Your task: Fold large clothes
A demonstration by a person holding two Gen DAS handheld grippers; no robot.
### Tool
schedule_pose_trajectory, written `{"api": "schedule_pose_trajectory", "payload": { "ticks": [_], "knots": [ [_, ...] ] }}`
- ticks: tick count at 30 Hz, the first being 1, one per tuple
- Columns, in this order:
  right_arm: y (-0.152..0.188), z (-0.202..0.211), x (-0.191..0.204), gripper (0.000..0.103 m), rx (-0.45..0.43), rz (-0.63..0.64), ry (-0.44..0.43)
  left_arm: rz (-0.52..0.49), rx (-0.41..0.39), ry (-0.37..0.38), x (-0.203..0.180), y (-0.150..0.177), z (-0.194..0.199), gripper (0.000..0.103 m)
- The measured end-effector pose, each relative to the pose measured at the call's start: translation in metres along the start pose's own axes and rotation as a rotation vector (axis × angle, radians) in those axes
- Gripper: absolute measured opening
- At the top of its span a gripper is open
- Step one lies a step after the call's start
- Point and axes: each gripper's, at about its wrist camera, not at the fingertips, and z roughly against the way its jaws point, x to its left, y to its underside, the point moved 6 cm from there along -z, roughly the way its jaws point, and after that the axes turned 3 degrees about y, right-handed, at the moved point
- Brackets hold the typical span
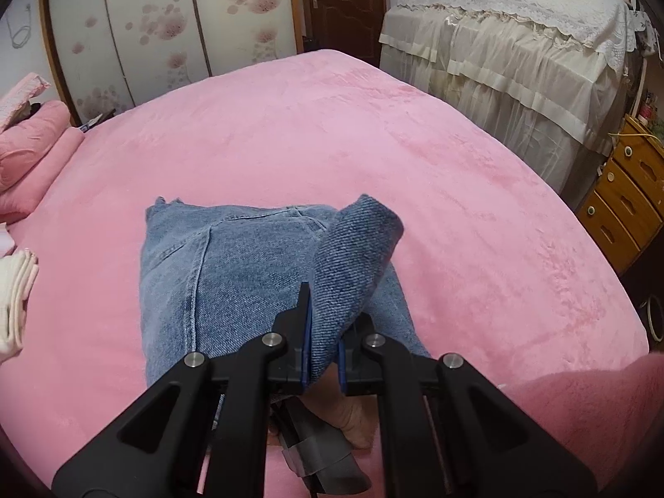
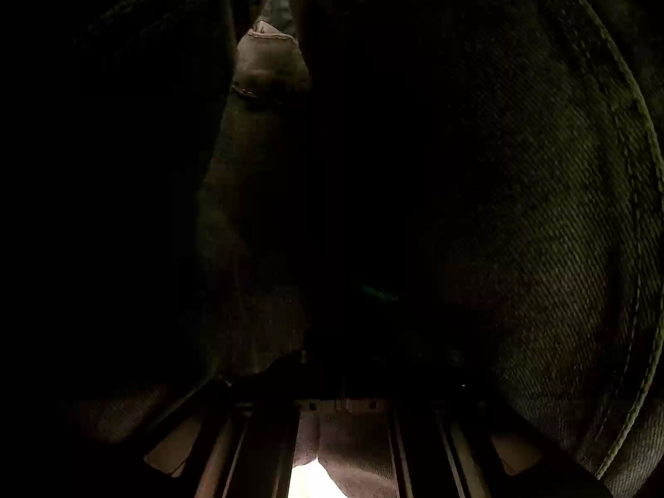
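Note:
Blue jeans point(image 1: 232, 274) lie folded into a thick block on the pink bed cover point(image 1: 332, 124). My left gripper point(image 1: 332, 311) is shut on a raised flap of the denim point(image 1: 357, 249), which curls up and over to the right above the block. A hand point(image 1: 352, 423) and a grey taped part show just under that gripper. The right wrist view is almost black, with dark denim weave point(image 2: 560, 207) pressed close around the lens. My right gripper point(image 2: 344, 373) is only a dim outline there, buried in the cloth, and what it grips is hidden.
Pink pillows point(image 1: 29, 153) and a folded white cloth point(image 1: 16, 294) lie at the bed's left edge. A lace-draped piece of furniture point(image 1: 518, 41) and wooden drawers point(image 1: 622, 199) stand to the right. Flowered wardrobe doors point(image 1: 166, 20) stand behind. A pink sleeve point(image 1: 581, 415) fills the lower right.

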Motion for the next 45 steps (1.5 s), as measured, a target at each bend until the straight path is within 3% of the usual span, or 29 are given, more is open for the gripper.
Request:
{"api": "schedule_pose_trajectory", "payload": {
  "ticks": [3,9,16,21,25,28,30,33,35,38,40,43,45],
  "knots": [
    [-0.003,0.011,0.003,0.000,0.025,-0.004,0.049,0.028,-0.035,-0.002,0.008,-0.007,0.017,0.006],
    [-0.049,0.069,0.018,0.000,0.025,0.190,0.239,0.063,-0.121,-0.001,0.013,-0.027,0.029,0.006],
    [-0.112,0.207,0.003,0.000,-0.225,0.146,0.277,0.079,-0.046,0.050,0.006,-0.005,0.002,0.006],
    [-0.111,0.294,-0.013,0.000,-0.328,0.153,0.377,0.086,0.059,0.079,-0.006,0.032,-0.038,0.006],
    [-0.080,0.344,-0.033,0.000,-0.378,0.146,0.472,0.133,0.181,0.089,-0.011,0.062,-0.075,0.006],
    [-0.058,0.367,-0.042,0.000,-0.374,0.138,0.469,0.114,0.194,0.066,-0.015,0.072,-0.087,0.006],
    [-0.032,0.352,-0.036,0.000,-0.369,0.139,0.479,0.102,0.200,0.065,-0.018,0.069,-0.089,0.008],
    [0.003,0.344,-0.037,0.002,-0.353,0.141,0.451,0.117,0.255,0.127,-0.018,0.071,-0.095,0.026],
    [0.041,0.322,-0.031,0.002,-0.313,0.121,0.421,0.134,0.331,0.236,-0.019,0.074,-0.097,0.055],
    [0.083,0.306,-0.027,0.003,-0.261,0.095,0.432,0.121,0.402,0.268,-0.015,0.071,-0.087,0.061],
    [0.103,0.303,-0.036,0.003,-0.243,0.064,0.499,0.150,0.452,0.257,-0.006,0.071,-0.078,0.064],
    [0.133,0.300,-0.045,0.004,-0.238,0.003,0.488,0.293,0.503,0.227,0.026,0.072,-0.059,0.065],
    [0.156,0.294,-0.046,0.018,-0.228,-0.030,0.500,0.377,0.513,0.207,0.048,0.076,-0.050,0.065]
  ]
}}
